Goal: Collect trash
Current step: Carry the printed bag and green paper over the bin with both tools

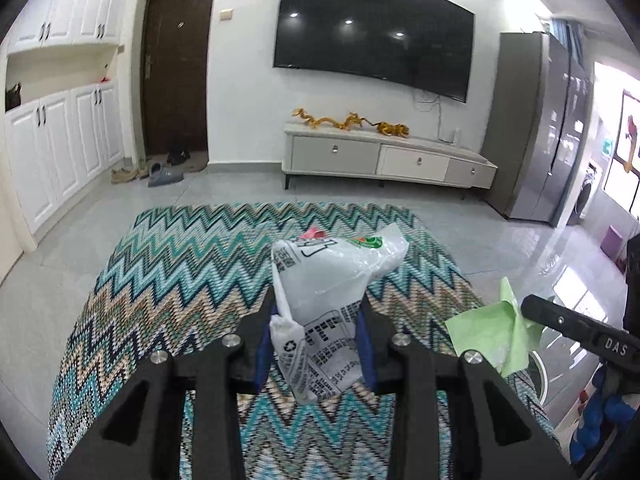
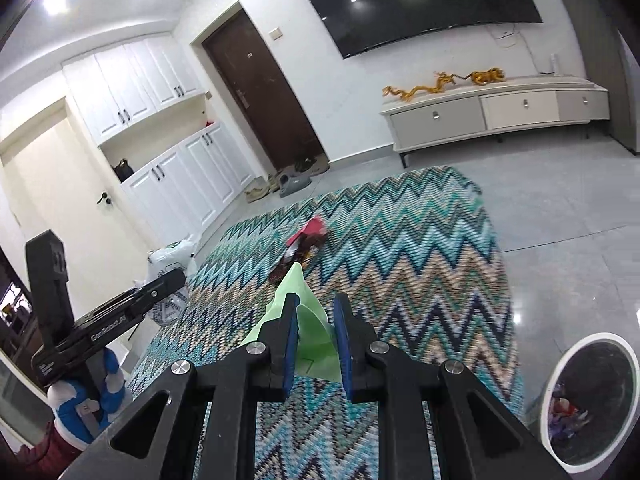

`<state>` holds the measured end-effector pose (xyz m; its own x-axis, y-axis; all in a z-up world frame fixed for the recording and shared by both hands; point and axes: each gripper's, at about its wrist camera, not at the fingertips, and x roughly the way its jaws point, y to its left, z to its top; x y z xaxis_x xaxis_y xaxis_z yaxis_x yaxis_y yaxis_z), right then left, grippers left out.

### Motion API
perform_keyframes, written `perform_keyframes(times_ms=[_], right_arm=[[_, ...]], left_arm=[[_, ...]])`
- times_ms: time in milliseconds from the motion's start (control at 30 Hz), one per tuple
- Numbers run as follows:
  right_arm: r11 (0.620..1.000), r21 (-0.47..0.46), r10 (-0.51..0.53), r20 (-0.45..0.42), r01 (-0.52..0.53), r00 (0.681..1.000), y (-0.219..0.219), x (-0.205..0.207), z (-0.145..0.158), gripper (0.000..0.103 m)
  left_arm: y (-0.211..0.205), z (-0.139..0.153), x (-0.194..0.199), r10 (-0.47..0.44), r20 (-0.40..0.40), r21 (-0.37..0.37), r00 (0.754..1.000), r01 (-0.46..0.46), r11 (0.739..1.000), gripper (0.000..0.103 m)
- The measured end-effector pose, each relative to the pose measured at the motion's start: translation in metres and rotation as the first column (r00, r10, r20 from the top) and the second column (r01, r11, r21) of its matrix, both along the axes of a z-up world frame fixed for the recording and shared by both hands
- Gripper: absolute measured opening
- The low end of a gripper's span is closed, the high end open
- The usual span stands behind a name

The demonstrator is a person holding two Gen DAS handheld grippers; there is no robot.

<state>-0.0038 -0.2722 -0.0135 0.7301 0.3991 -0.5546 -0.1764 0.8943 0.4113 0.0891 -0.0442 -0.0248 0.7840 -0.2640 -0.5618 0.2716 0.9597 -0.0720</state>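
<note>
Black jaws of the left gripper point(image 1: 320, 332) are clamped on a crumpled white plastic bag point(image 1: 332, 276), held up over the zigzag rug point(image 1: 180, 280). Jaws of the right gripper point(image 2: 316, 340) stand a little apart with a green paper scrap point(image 2: 308, 320) wedged between them, so it looks pinched against one pad. Both pieces seem collected but not binned; the white trash bin point(image 2: 592, 400), already holding some litter, waits just beside the rug. A red wrapper point(image 2: 306, 240) lies on the rug, yet to be picked up
</note>
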Motion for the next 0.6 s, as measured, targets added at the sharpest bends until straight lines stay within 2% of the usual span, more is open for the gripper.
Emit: perform_keyframes(times_ms=[233, 600], right_arm=[[0.997, 0.025, -0.075, 0.015, 0.075, 0.997, -0.038, -0.017, 0.001, 0.017], [0.974, 0.045, -0.222, 0.011, 0.221, 0.975, -0.111, -0.041, -0.004, 0.017]], left_arm=[[-0.034, 0.004, -0.007, -0.048, 0.019, 0.03, 0.999, 0.047, 0.998, 0.033], [-0.105, -0.005, -0.005, -0.158, 0.003, 0.088, 0.988, 0.157, 0.984, 0.033]])
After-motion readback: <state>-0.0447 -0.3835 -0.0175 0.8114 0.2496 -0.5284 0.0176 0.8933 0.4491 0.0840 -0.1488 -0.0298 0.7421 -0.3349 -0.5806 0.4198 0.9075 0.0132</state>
